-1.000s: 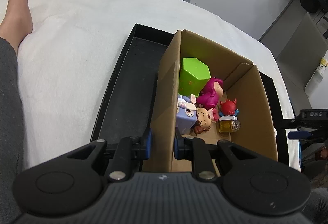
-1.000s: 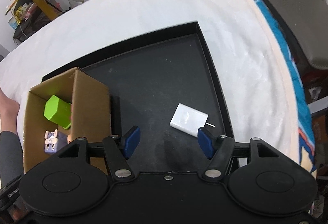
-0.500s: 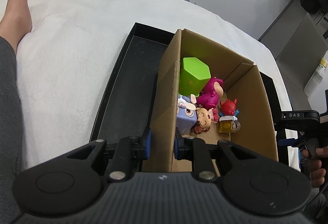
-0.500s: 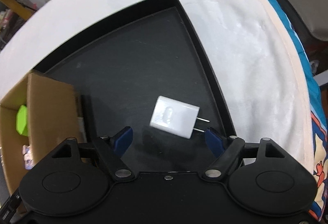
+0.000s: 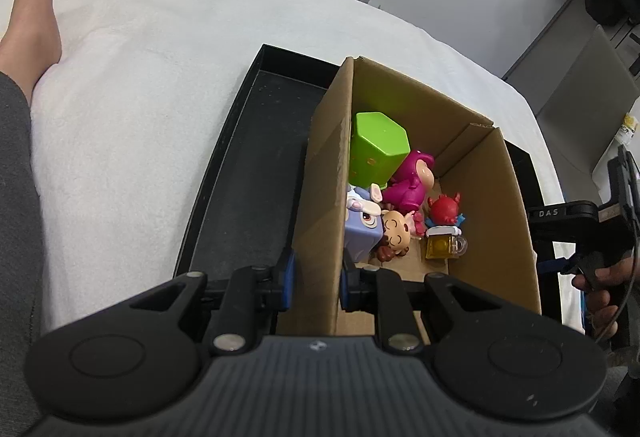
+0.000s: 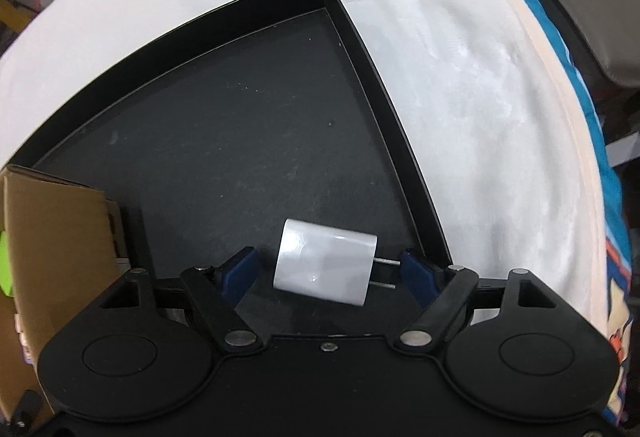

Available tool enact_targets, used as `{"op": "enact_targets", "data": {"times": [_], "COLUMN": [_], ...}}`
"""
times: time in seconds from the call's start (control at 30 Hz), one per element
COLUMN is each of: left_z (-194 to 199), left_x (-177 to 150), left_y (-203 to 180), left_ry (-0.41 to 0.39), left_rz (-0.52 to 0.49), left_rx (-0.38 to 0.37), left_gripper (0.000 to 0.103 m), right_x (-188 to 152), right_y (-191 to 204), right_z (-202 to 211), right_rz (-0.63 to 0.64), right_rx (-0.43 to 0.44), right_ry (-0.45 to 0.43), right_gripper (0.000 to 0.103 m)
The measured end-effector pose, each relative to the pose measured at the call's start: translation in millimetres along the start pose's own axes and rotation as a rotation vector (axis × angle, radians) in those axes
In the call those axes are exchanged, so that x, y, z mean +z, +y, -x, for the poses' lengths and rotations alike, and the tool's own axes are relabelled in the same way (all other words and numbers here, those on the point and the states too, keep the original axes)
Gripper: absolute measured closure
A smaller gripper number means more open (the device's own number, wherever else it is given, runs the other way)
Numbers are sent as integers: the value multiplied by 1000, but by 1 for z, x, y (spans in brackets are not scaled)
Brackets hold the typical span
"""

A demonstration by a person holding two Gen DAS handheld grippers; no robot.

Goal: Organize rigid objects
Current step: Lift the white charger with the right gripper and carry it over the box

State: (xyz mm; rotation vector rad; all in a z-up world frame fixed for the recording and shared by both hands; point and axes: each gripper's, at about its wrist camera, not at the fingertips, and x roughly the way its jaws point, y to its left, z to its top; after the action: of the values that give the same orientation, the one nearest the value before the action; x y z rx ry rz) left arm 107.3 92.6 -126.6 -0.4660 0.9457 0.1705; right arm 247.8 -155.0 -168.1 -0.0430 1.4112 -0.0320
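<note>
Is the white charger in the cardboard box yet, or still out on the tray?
Out. The white charger lies flat on the black tray, between the right tool's open fingers, untouched.

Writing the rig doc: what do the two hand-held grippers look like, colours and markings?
Left hand-held gripper: black linkage fingers with blue pads, silver pivot screws, two round black discs, ribbed dark grey body. Right hand-held gripper: same black build, blue pads, smooth black body; from the left wrist view its black handle bears white "DAS" lettering and trails a thin cable.
</note>
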Motion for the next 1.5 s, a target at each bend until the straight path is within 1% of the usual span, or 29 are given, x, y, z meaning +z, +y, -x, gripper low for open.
{"op": "enact_targets", "data": {"times": [0.07, 0.1, 0.13, 0.2, 0.37, 0.53, 0.63, 0.67, 0.8, 0.9, 1.07, 1.23, 1.5], "left_z": [0, 0, 0, 0, 1, 1, 1, 1, 2, 3, 3, 3, 2], "left_x": [0, 0, 0, 0, -1, -1, 0, -1, -1, -1, -1, -1, -1], "left_y": [0, 0, 0, 0, 0, 1, 1, 1, 0, 0, 1, 1, 1], "left_ry": [0, 1, 1, 1, 2, 4, 4, 4, 6, 9, 12, 12, 11], "left_rz": [2, 3, 4, 4, 5, 6, 7, 5, 5, 8, 15, 12, 14], "left_rx": [-1, -2, -2, -4, -7, -11, -11, -10, -14, -22, -29, -29, -29], "left_gripper": [83, 83, 83, 83, 83, 83, 83, 83, 82, 82, 82, 82, 82], "right_x": [1, 1, 0, -1, -4, -12, -17, -14, -22, -25, -32, -38, -48], "right_y": [5, 7, 9, 11, 11, 8, 15, 14, 23, 27, 40, 53, 79], "right_z": [-2, -2, 0, 2, 13, 33, 49, 52, 75, 89, 112, 127, 148], "right_rz": [29, 40, 45, 58, 72, 82, 96, 101, 137, 157, 158, 176, 232], "right_rx": [-24, -39, -64, -77, -55, -21, 3, 11, 47, 52, 74, 109, 171], "right_ry": [-1, -6, -24, -35, -57, -79, -99, -104, -133, -159, -195, -222, -239], "right_gripper": [26, 36, 41, 41, 41, 41, 41, 41, 41, 41, 41, 41, 41]}}
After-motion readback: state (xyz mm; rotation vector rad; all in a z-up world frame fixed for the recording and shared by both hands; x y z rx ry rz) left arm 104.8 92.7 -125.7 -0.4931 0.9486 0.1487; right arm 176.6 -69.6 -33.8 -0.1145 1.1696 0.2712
